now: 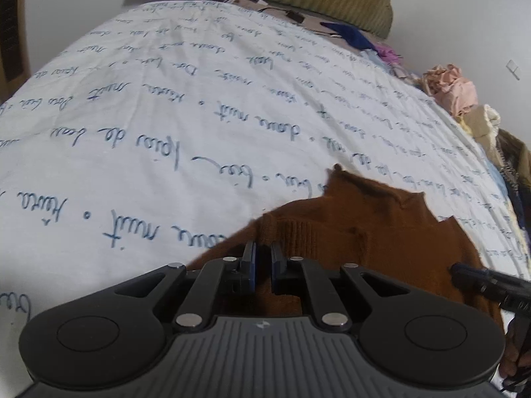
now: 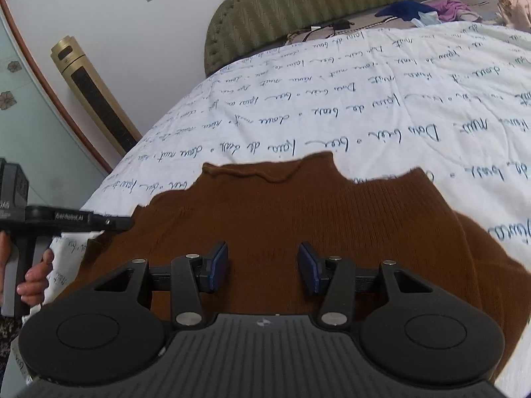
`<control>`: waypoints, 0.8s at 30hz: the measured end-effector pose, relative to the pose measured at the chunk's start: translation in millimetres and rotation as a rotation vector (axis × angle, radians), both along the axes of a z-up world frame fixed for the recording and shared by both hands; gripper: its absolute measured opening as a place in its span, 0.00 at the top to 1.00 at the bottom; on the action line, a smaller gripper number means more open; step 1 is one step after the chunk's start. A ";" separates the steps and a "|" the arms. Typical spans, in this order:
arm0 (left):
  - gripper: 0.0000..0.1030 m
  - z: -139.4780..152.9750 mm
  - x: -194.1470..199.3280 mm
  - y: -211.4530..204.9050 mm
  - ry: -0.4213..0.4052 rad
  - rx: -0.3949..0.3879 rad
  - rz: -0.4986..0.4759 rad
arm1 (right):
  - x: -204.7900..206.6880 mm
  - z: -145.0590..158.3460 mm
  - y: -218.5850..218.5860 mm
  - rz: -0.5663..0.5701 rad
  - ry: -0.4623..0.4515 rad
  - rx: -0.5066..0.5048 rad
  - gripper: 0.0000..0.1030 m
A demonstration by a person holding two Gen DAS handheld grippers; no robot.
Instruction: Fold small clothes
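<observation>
A brown ribbed knit garment (image 1: 358, 229) lies on the white bedspread with blue handwriting print (image 1: 166, 116). In the left wrist view my left gripper (image 1: 263, 252) is shut, pinching a fold of the garment's near left edge between its blue pads. In the right wrist view the garment (image 2: 298, 212) spreads wide under my right gripper (image 2: 264, 265), which is open with its jaws well apart just above the cloth. The left gripper also shows in the right wrist view (image 2: 126, 223) at the garment's left edge. The right gripper's tip shows at the right of the left wrist view (image 1: 456, 270).
A pile of loose clothes (image 1: 448, 89) lies along the bed's far right side. A padded olive headboard (image 2: 298, 3) stands at the far end. A gold tower fan (image 2: 93, 93) stands by the wall at the left. Cables (image 2: 325, 28) lie near the headboard.
</observation>
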State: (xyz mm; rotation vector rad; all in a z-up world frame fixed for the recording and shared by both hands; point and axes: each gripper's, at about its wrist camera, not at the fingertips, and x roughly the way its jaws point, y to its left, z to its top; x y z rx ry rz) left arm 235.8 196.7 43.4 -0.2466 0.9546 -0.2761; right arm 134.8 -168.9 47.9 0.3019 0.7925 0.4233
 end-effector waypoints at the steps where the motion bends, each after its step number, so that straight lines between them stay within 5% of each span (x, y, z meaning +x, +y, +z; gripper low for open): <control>1: 0.81 0.9 0.2 -0.3 -0.002 0.000 -0.001 | -2.9 -0.1 -0.3 0.003 -0.001 -0.001 0.52; 6: 0.47 8.1 -4.5 -1.8 -0.037 0.056 -0.004 | -13.2 0.2 -5.3 0.004 -0.009 0.014 0.52; 15: 0.47 1.1 -1.8 -12.0 0.020 0.030 -0.028 | -21.6 -5.7 -12.7 -0.027 -0.002 0.036 0.52; 22: 0.92 -4.5 6.0 -12.9 0.045 0.010 -0.010 | -28.8 -1.1 -18.4 -0.043 -0.013 0.058 0.49; 24: 0.95 -5.1 7.6 -11.1 0.053 -0.021 0.006 | -30.3 0.0 -21.8 -0.052 -0.017 0.065 0.49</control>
